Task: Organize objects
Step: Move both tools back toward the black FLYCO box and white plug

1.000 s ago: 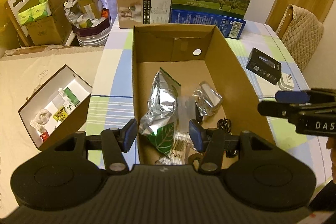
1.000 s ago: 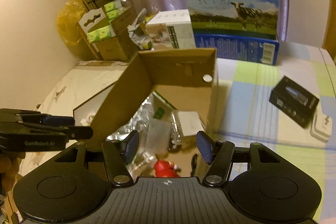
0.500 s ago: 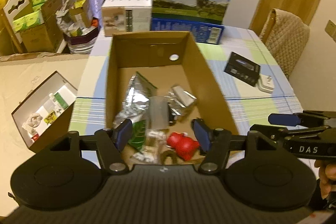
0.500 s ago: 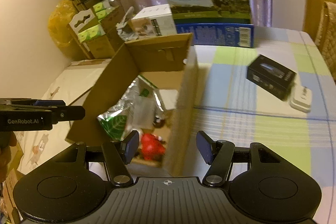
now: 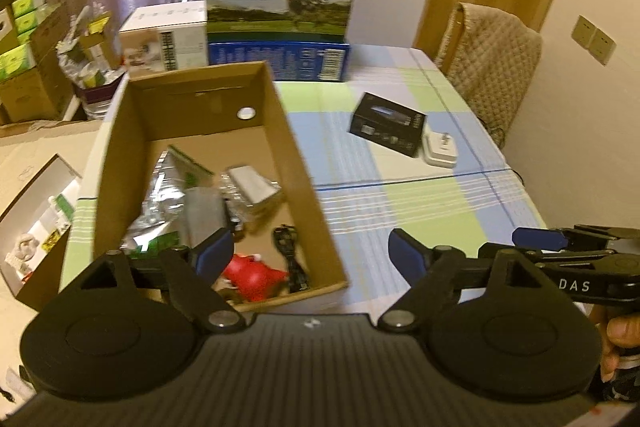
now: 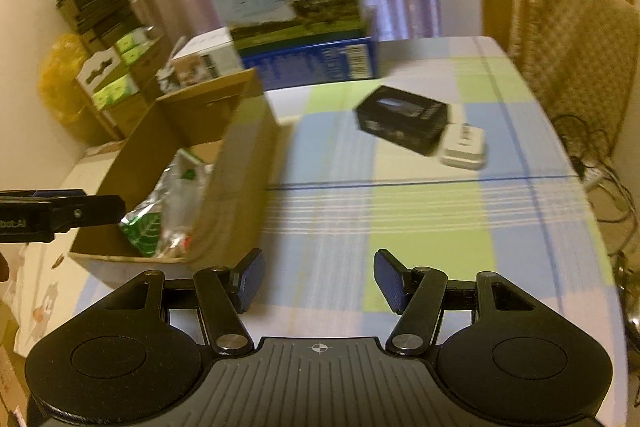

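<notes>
- On the left side of the checked tablecloth (image 5: 420, 203), the open cardboard box (image 5: 296, 163) stands with its contents loose inside: a foil pouch (image 5: 160, 187) with green print, a small silver packet (image 5: 252, 183), a red item (image 5: 252, 275) and a black cable (image 5: 288, 247) near the front wall.
- Left gripper (image 5: 310, 255): fingers spread wide, nothing between them. It hovers over the box's front right corner, one finger above the box interior, the other above bare cloth.
- Right gripper (image 6: 316, 279): fingers spread, nothing held. It hangs over bare cloth, just right of the box, and faces the far right of the table.
- Ahead of the right gripper, well apart from it, a black carton (image 6: 404, 119) lies flat, with a white adapter (image 6: 464, 147) touching its right end. Both remain outside the box.
- Step in hand, as judged: approach to the loose items at right, with no grasp begun.
- Next move calls for: advancing the right gripper to the black carton or the adapter, aligning the spread fingers across its narrow sides, closing, then carrying it left into the box.
- Caution: the two items touch, so closing on one may nudge the other.
</notes>
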Demonstrator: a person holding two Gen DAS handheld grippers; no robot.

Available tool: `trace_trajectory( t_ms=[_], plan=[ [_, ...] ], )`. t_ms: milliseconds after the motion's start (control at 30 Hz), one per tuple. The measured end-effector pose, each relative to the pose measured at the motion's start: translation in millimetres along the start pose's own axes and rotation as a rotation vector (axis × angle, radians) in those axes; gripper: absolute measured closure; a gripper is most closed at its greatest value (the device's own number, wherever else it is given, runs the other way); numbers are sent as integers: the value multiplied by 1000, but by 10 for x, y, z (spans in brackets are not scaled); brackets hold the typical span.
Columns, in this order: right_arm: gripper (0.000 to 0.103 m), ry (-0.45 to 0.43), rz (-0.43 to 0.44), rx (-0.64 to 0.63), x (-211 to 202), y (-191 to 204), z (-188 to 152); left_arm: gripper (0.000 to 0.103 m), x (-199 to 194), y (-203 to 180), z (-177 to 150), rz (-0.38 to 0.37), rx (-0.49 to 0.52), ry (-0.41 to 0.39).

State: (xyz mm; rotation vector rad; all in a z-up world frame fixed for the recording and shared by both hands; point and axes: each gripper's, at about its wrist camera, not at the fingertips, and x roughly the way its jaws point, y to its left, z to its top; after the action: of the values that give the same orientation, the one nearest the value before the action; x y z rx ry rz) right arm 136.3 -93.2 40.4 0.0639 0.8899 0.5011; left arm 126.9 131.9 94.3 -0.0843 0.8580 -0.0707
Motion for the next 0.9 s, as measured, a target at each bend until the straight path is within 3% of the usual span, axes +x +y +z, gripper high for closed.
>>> trace_trajectory(
  t_ms=[533,900],
  plan=[
    [45,-37,-54,57,-311,-655,56,4,305,-660,179,-50,104,22],
    [45,-20,-68,-79,-215,-1029,304,1,734,-953,471,-85,225,56]
  ],
)
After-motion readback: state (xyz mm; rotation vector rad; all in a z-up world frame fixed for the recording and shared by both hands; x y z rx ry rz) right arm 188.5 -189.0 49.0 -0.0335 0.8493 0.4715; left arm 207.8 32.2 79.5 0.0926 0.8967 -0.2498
